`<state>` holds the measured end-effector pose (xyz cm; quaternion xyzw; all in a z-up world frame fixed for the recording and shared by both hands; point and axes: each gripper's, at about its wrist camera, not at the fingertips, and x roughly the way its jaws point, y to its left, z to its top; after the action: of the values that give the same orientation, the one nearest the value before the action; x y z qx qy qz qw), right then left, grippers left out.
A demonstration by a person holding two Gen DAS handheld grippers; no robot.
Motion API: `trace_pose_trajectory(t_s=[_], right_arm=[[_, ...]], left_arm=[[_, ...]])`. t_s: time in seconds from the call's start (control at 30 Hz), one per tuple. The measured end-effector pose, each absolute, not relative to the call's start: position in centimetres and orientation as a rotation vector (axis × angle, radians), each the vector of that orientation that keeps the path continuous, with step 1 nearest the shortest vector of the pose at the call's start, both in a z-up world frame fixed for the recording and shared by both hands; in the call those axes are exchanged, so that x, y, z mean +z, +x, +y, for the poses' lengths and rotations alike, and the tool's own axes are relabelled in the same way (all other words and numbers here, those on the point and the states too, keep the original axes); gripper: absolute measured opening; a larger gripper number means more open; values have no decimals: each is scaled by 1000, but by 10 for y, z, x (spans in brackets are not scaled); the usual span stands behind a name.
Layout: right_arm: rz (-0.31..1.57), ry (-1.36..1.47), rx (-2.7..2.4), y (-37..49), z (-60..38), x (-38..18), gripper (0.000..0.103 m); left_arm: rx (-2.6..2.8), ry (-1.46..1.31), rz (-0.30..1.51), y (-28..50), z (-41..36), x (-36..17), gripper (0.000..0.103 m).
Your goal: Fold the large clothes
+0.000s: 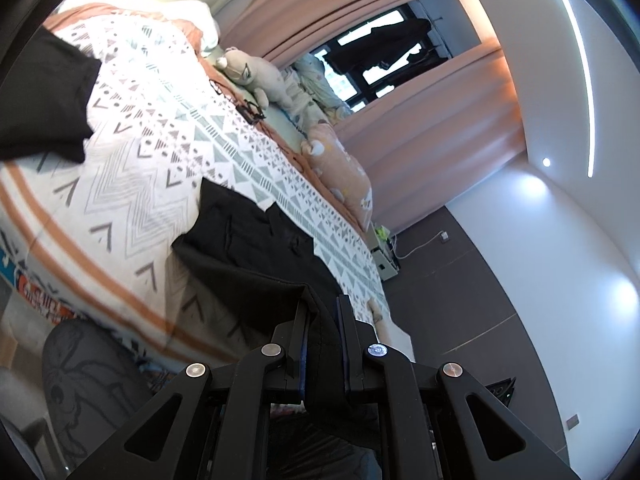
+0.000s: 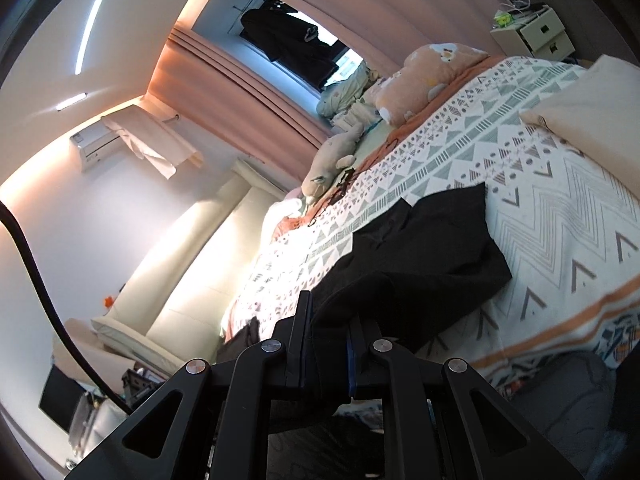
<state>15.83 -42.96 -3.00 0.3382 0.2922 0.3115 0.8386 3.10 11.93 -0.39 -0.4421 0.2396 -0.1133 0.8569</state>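
Observation:
A large black garment (image 1: pixel 256 240) lies spread on the patterned bedspread (image 1: pixel 160 168) near the bed's front edge; it also shows in the right wrist view (image 2: pixel 424 248). My left gripper (image 1: pixel 322 308) is shut on one near corner of the black garment, with cloth bunched between the fingers. My right gripper (image 2: pixel 328 320) is shut on the other near corner of the same garment, lifting its edge off the bedspread (image 2: pixel 540 200). Both views are strongly tilted.
A second black cloth (image 1: pixel 44 96) lies further along the bed. Plush toys (image 1: pixel 256 76) and a peach pillow (image 1: pixel 340 168) line the window side. A beige pillow (image 2: pixel 592 120) sits on the bed. A cream drawer unit (image 2: pixel 536 36) and dark floor (image 1: pixel 480 280) are beyond.

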Motion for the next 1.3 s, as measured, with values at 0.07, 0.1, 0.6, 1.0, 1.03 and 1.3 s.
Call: trace_pose_trajectory(t_s=[0.07, 0.1, 0.6, 1.0, 1.03, 1.3], right_arm=[[615, 711, 658, 170, -427, -25, 14], [614, 709, 658, 177, -425, -23, 14], [586, 639, 618, 277, -406, 21, 14], [612, 642, 558, 390, -386, 25, 14], [623, 635, 551, 401, -382, 22, 14], [695, 619, 471, 468, -370, -13, 14]], left_arm=[[-233, -925, 501, 43, 122, 1, 12], [-232, -924, 500, 48, 123, 4, 12], [-201, -871, 494, 155, 142, 45, 12], [-175, -821, 517, 271, 157, 63, 12], [-172, -817, 527, 282, 158, 61, 12], [-123, -822, 601, 356, 171, 31, 12]])
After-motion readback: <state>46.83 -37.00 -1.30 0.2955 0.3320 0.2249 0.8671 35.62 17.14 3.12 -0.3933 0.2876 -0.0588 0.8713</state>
